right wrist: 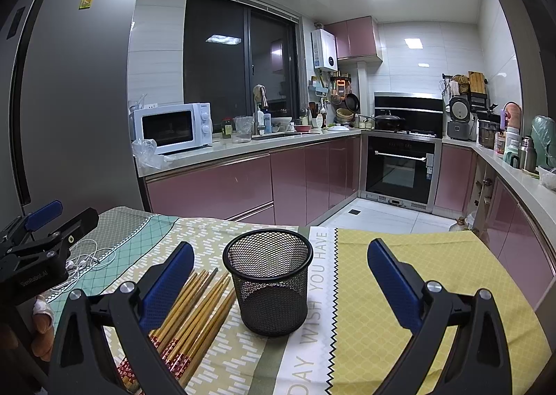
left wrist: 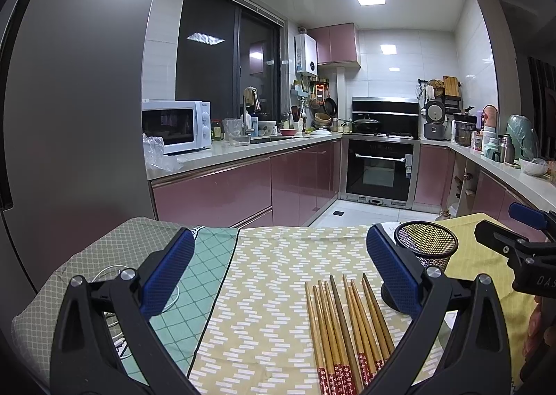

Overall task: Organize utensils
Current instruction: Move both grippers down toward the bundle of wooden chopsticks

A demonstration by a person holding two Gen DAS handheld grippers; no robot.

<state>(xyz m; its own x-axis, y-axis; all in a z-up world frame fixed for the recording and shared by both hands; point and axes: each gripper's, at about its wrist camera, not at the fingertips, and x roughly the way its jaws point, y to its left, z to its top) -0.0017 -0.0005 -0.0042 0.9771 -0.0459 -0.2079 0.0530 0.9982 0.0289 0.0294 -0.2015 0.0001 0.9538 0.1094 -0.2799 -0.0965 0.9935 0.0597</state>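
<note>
Bamboo chopsticks and a mesh cup wait on a cloth-covered table, both claws released.

The left gripper (left wrist: 279,268) hangs with its ribbed blue pads (left wrist: 166,271) spread wide, grasping nothing; the right gripper (right wrist: 280,277) is likewise released, its jaws framing the holder without touching it. The chopsticks (left wrist: 347,329) lie in a loose flat row, slim tapered bamboo sticks with red flower-patterned ends toward the near edge of the table (right wrist: 434,277). Just beside their tips stands the holder (right wrist: 269,278), an upright round cup of black wire mesh. It rests on a patchwork cloth of tan zigzag, teal lattice and yellow panels. Tangled white earphones (right wrist: 87,261) lie near the left edge.
</note>
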